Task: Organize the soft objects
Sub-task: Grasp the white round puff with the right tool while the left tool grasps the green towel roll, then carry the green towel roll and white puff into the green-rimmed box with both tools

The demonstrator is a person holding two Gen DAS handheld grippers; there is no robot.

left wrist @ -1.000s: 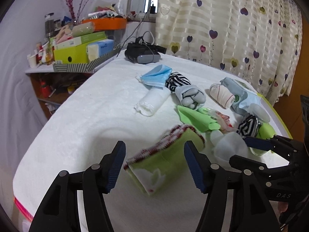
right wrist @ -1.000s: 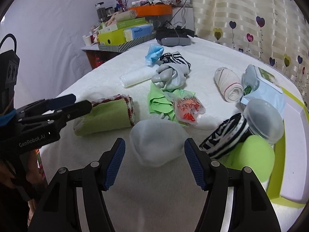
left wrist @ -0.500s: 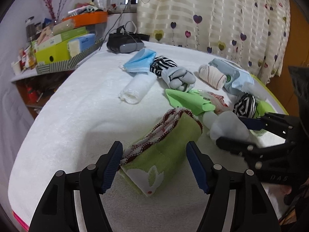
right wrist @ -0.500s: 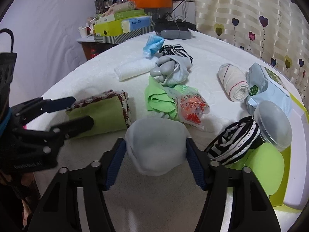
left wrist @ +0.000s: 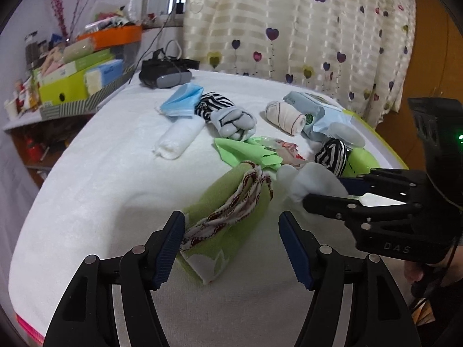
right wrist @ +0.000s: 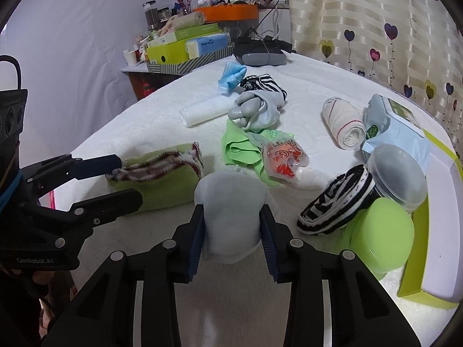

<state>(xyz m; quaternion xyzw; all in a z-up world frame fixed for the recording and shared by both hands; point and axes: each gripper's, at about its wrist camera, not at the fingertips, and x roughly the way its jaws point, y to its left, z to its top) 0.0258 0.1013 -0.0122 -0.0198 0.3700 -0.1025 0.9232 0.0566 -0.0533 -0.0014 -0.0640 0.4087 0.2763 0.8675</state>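
It was a lived-in home bedroom: a bed under a white fleecy blanket (left wrist: 95, 179), a cream striped curtain printed with hearts (left wrist: 289, 29) beyond the tongs, and a cluttered side shelf of boxes (right wrist: 185, 46) against the wall.

Your right hand-held gripper (right wrist: 233, 240) is closing w/ pads pressing the pale grey soft lump (right wrist: 231, 202); green towel roll (right wrist: 162, 182) just left, btwn left hand-held gripper (right wrist: 123, 179) fingers.
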